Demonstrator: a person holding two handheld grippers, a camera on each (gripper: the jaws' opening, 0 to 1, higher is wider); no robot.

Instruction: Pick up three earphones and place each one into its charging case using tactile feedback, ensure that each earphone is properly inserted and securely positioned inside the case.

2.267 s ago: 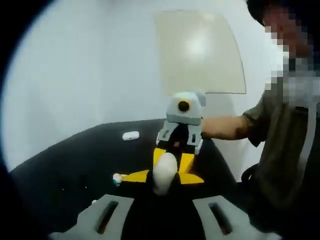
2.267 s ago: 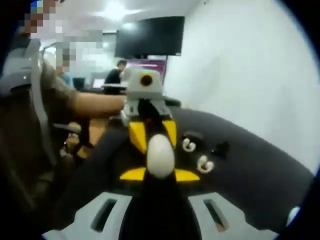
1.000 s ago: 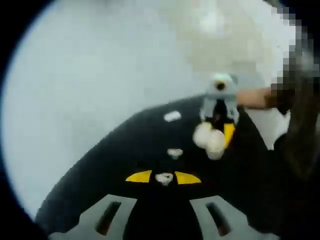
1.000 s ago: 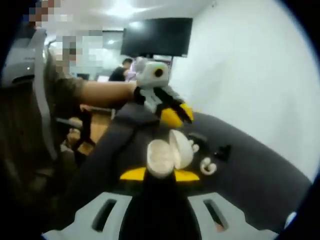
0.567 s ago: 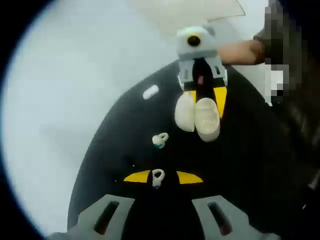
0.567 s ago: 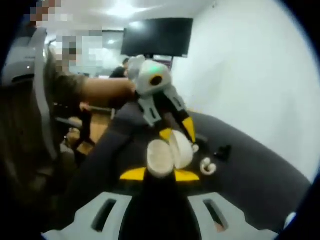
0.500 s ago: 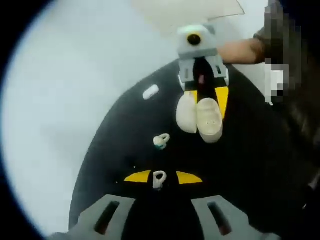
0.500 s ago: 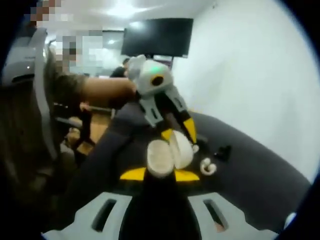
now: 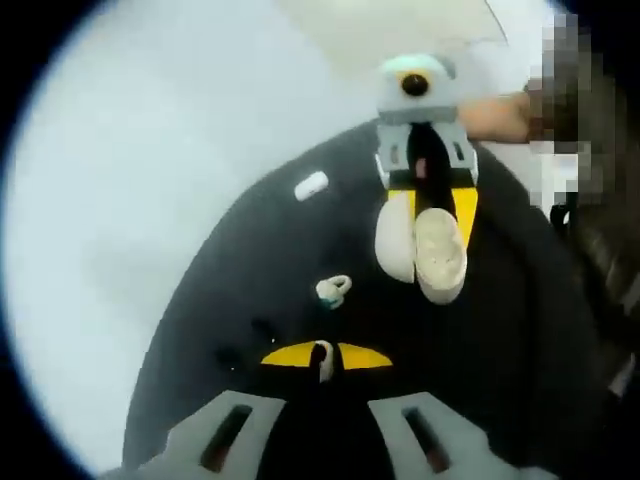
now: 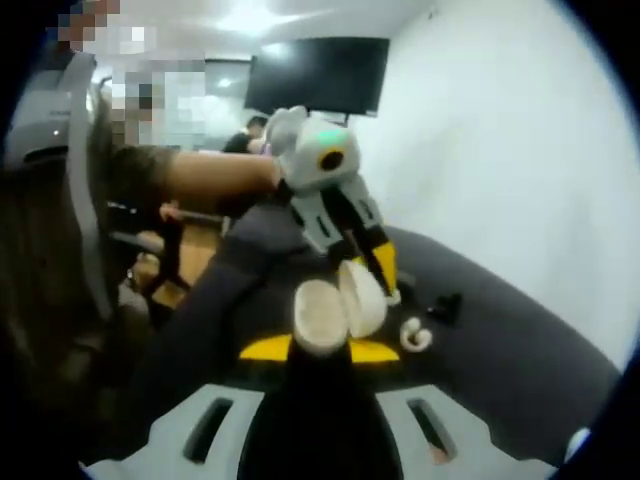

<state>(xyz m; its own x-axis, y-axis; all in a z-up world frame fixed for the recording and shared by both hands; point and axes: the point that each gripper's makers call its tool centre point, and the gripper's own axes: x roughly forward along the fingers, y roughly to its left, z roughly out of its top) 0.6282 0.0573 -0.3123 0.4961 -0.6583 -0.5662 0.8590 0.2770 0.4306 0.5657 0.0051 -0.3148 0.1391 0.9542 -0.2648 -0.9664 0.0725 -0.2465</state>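
Observation:
An open white charging case (image 10: pixel 335 300) stands lid-up between my right gripper's (image 10: pixel 318 348) yellow jaw tips, which are shut on it. The same case (image 9: pixel 422 245) hangs under the right gripper (image 9: pixel 428 205) in the left gripper view. My left gripper (image 9: pixel 315 355) is shut on a small white earphone (image 9: pixel 322 353) above the black table (image 9: pixel 250 260). In the right gripper view the left gripper (image 10: pixel 383 272) leans in from above, tips just behind the case. Loose earphones lie on the table (image 9: pixel 333 290) (image 10: pixel 415 335).
A closed white case (image 9: pixel 311 185) lies near the table's far edge. A small black item (image 10: pixel 445 303) rests beyond the loose earphone. A person's arm (image 10: pixel 215 175) reaches in from the left. A dark screen (image 10: pixel 315 75) hangs on the back wall.
The case's lid has come open. My left gripper let go of the case, took an earphone, and has moved closer to the open case. The right gripper kept still.

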